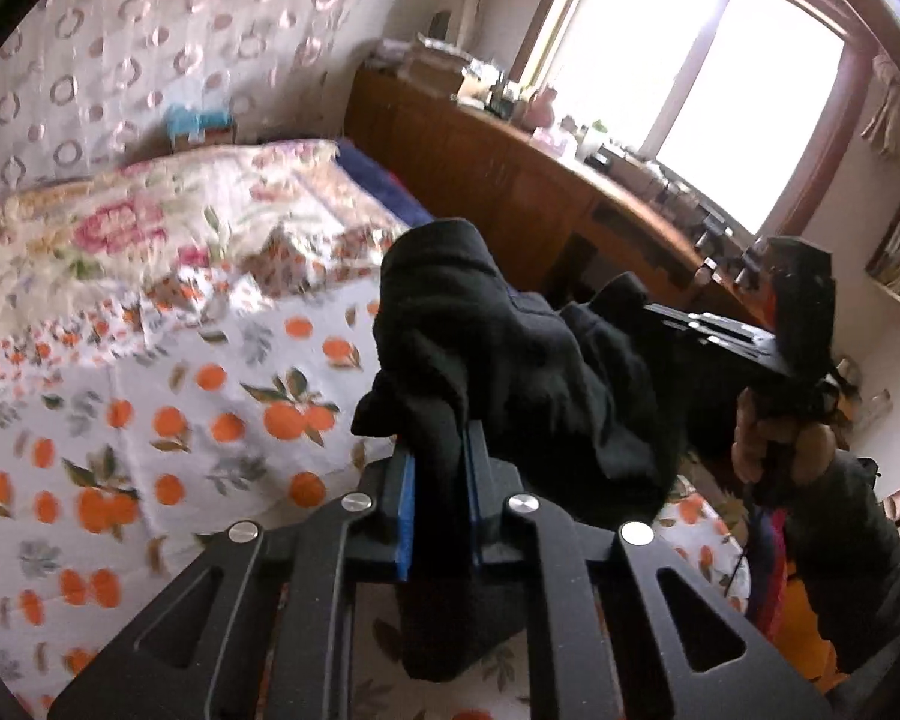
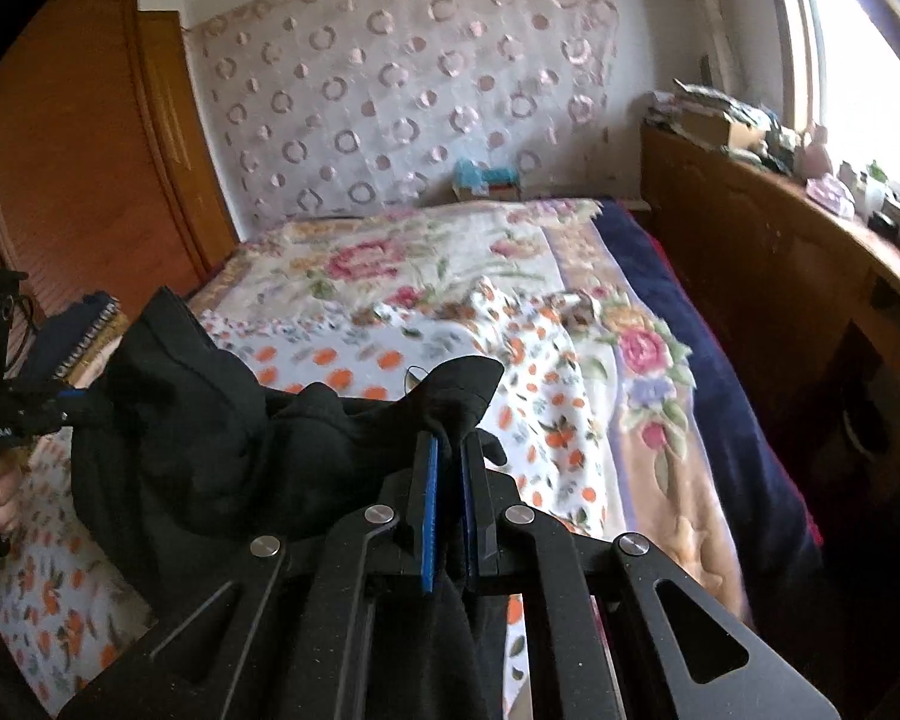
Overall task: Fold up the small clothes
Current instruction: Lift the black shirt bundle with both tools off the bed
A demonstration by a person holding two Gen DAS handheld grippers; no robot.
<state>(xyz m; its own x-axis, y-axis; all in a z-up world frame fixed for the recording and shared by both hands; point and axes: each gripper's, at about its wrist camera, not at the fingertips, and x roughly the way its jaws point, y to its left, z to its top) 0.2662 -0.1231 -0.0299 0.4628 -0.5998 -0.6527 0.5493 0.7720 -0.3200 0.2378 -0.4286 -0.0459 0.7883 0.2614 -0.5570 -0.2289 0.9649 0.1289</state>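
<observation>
A small black garment [image 1: 510, 348] hangs in the air between both grippers, above the bed. My left gripper [image 1: 438, 438] is shut on one edge of it, with cloth bunched between the blue pads. My right gripper [image 2: 450, 444] is shut on another edge of the black garment [image 2: 210, 438]. The right gripper also shows in the left wrist view [image 1: 750, 330], at the right, level with the cloth. The left gripper shows at the left edge of the right wrist view [image 2: 60, 405]. The garment sags loosely between the two grips.
The bed [image 1: 120, 420] below carries an orange-print sheet and a floral blanket [image 2: 420, 264]. A wooden cabinet [image 1: 510, 180] with clutter on top runs along the window side. A wooden wardrobe [image 2: 78, 150] stands at the left. A notebook [image 2: 84, 330] lies by the bed's edge.
</observation>
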